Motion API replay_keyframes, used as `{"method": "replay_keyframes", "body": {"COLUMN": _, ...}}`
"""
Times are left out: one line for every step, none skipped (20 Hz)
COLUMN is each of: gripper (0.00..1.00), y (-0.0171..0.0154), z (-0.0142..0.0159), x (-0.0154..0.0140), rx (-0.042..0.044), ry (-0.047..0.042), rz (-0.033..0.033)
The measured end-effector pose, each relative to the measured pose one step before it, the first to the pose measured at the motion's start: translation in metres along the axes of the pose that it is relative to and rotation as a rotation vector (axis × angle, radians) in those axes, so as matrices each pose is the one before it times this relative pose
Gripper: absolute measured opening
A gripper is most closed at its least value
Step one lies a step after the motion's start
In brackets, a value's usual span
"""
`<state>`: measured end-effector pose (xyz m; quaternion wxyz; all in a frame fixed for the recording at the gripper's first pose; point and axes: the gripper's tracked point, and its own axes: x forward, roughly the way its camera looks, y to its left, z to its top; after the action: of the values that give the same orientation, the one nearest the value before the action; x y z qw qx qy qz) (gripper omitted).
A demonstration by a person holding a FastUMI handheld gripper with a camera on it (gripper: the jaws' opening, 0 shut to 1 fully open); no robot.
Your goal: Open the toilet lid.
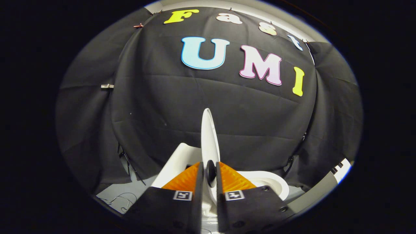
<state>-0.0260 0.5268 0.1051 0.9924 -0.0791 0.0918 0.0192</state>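
Observation:
The white toilet lid (209, 136) stands raised, nearly upright and seen edge-on, rising straight ahead from between my fingers. My gripper (210, 172) is shut on the lid's edge, with the orange-and-black fingers (185, 183) pressing it from both sides. A dark round pad on the lid shows in the narrow gap. To the right of the fingers lies the white toilet seat and bowl rim (276, 182). The white tank (177, 159) sits to the left behind the lid.
Black cloth walls close the booth on all sides, just behind the toilet. Thin cables (122, 199) lie on the pale floor at the left. A white panel edge (338, 170) shows at the far right.

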Motion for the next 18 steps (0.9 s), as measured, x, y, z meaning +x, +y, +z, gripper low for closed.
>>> {"method": "replay_keyframes", "body": {"gripper": 0.58, "y": 0.00117, "z": -0.00105, "x": 0.00382, "rx": 0.00756, "ry": -0.00207, "rz": 0.01711}}
{"method": "replay_keyframes", "body": {"gripper": 0.78, "y": -0.00426, "z": 0.00516, "x": -0.0067, "rx": -0.00271, "ry": 0.00257, "rz": -0.01087}}
{"method": "replay_keyframes", "body": {"gripper": 0.99, "y": -0.00813, "z": -0.00202, "x": 0.00727, "rx": -0.00206, "ry": -0.00994, "rz": -0.00664}}
{"method": "replay_keyframes", "body": {"gripper": 0.99, "y": 0.00092, "z": 0.0018, "x": 0.00009, "rx": 0.00397, "ry": -0.0103, "rz": 0.01554}}
{"method": "replay_keyframes", "body": {"gripper": 0.99, "y": 0.00124, "z": 0.00015, "x": 0.00088, "rx": 0.00668, "ry": 0.00038, "rz": 0.01266}}
{"method": "replay_keyframes", "body": {"gripper": 0.99, "y": 0.00059, "z": 0.00021, "x": -0.00184, "rx": 0.00236, "ry": 0.00541, "rz": 0.0183}}
{"method": "replay_keyframes", "body": {"gripper": 0.99, "y": 0.00166, "z": 0.00168, "x": -0.0039, "rx": 0.00075, "ry": 0.00828, "rz": 0.02143}}
{"method": "replay_keyframes", "body": {"gripper": 0.99, "y": -0.00002, "z": 0.00507, "x": -0.005, "rx": 0.00045, "ry": -0.00615, "rz": 0.02498}}
{"method": "replay_keyframes", "body": {"gripper": 0.99, "y": -0.00317, "z": 0.00847, "x": -0.00696, "rx": 0.00715, "ry": -0.01453, "rz": 0.01699}}
{"method": "replay_keyframes", "body": {"gripper": 0.99, "y": -0.00385, "z": 0.01073, "x": -0.00645, "rx": 0.01676, "ry": -0.01864, "rz": 0.0177}}
{"method": "replay_keyframes", "body": {"gripper": 0.99, "y": -0.00287, "z": 0.00748, "x": -0.0073, "rx": 0.01937, "ry": -0.01132, "rz": 0.02214}}
{"method": "replay_keyframes", "body": {"gripper": 0.99, "y": -0.00421, "z": 0.00872, "x": -0.0041, "rx": 0.01237, "ry": -0.01348, "rz": 0.02067}}
{"method": "replay_keyframes", "body": {"gripper": 0.99, "y": -0.00724, "z": 0.00835, "x": -0.00575, "rx": 0.00593, "ry": -0.01295, "rz": 0.01517}}
{"method": "replay_keyframes", "body": {"gripper": 0.99, "y": -0.00963, "z": 0.00782, "x": -0.00696, "rx": 0.00793, "ry": -0.01629, "rz": 0.00878}}
{"method": "replay_keyframes", "body": {"gripper": 0.99, "y": -0.01533, "z": 0.0085, "x": -0.00698, "rx": 0.00663, "ry": -0.01524, "rz": -0.00118}}
{"method": "replay_keyframes", "body": {"gripper": 0.99, "y": -0.01696, "z": 0.00785, "x": -0.00346, "rx": 0.00318, "ry": -0.01506, "rz": 0.00261}}
{"method": "replay_keyframes", "body": {"gripper": 0.99, "y": -0.01896, "z": 0.00577, "x": -0.00288, "rx": 0.00427, "ry": -0.01747, "rz": -0.01145}}
{"method": "replay_keyframes", "body": {"gripper": 0.99, "y": -0.02388, "z": 0.00652, "x": -0.00283, "rx": 0.00441, "ry": -0.01526, "rz": -0.01187}}
